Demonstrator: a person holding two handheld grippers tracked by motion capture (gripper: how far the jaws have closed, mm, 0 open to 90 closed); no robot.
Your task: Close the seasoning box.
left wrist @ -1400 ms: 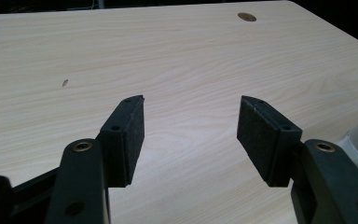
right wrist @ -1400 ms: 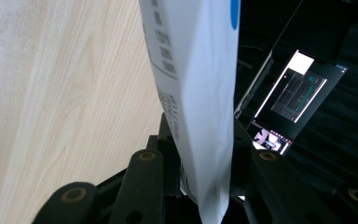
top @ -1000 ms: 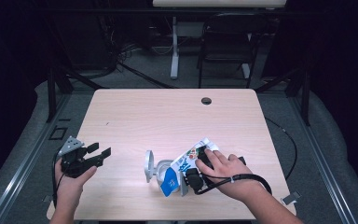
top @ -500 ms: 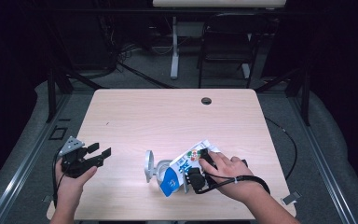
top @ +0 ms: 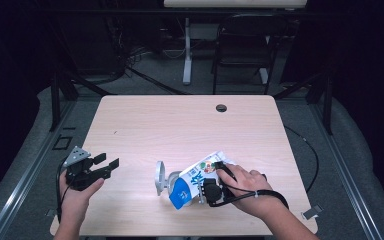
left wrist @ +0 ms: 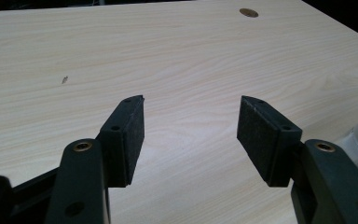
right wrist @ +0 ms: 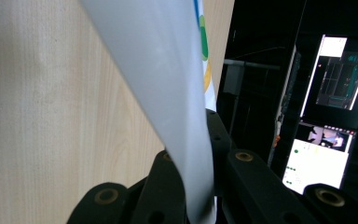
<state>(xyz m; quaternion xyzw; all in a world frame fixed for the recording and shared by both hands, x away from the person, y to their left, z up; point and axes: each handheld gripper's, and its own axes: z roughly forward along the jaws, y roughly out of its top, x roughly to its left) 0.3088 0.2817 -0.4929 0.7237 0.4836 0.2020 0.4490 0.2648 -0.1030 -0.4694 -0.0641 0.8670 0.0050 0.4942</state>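
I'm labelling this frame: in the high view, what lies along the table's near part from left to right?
Left gripper → grey round object → blue-and-white bag → right gripper → person's right hand.

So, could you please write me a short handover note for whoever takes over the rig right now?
Right gripper: its jaws have just been closing and now pinch the white, blue-printed pouch by its thin edge; the right gripper view shows the sheet clamped between them.
Left gripper: jaws open, nothing between them, held over the left part of the table, apart from the pouch.
Things: the pouch lies at the front middle of the table, with a grey round-ended part against its left end.
Done: the grip on the pouch.
Left: probably lifting or moving it; the left gripper is free to help.
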